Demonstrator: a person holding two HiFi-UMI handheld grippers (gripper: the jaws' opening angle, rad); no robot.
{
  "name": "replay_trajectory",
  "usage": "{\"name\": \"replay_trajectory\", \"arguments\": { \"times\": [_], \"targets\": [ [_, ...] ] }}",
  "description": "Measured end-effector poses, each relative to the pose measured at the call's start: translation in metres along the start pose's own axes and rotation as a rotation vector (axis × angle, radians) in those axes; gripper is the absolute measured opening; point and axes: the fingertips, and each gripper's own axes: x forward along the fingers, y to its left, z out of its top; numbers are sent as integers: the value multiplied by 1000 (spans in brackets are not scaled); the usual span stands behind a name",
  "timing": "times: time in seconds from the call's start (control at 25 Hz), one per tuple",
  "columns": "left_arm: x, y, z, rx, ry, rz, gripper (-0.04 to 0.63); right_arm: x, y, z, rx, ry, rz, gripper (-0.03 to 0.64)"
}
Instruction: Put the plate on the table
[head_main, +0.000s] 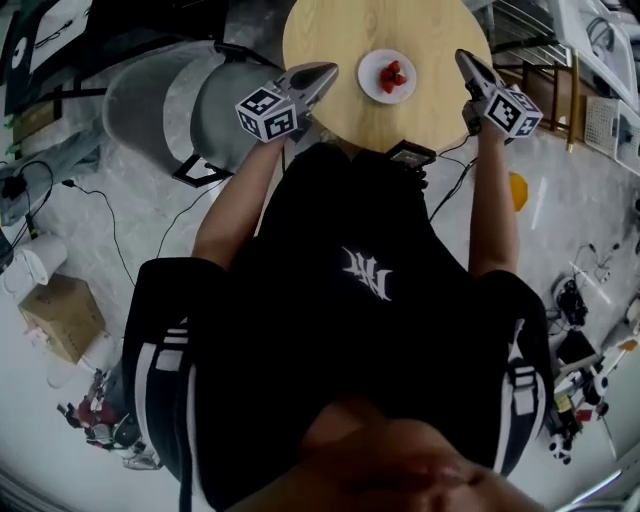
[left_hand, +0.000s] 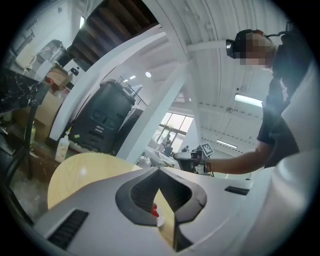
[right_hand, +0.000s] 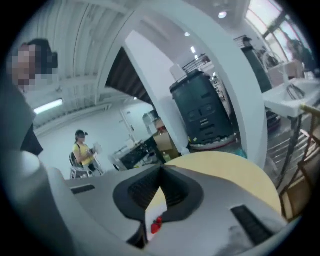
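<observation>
Now both claws are clenched shut, and each holds nothing. The left gripper points over the left edge of the table. The right gripper points over its right edge. One white plate sits on this one round wooden table, near the middle, apart from both claws. It holds red strawberries, too bunched to count. The white mark on the black shirt cannot be read.
</observation>
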Motion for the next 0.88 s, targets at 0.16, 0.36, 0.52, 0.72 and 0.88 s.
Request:
{"name": "replay_trajectory", "arguments": {
  "times": [0.16,0.36,0.52,0.72,0.88],
  "targets": [
    [-3,-19,46,76,-67,-35,3,-34,20,27,127,-146,127,0],
    [-12,-55,58,121,-34,-62,3,-79,47,20,302,-253,301,-2],
    [-23,-94,37,107,-22,-59,3,-126,84,-1,277,-331,500,-3],
    [-11,-160,-11,95,94,-79,3,-180,138,-28,204,-344,717,-3],
    [-5,-230,-32,98,123,-110,3,-214,163,-49,201,-366,878,-3]
  ]
}}
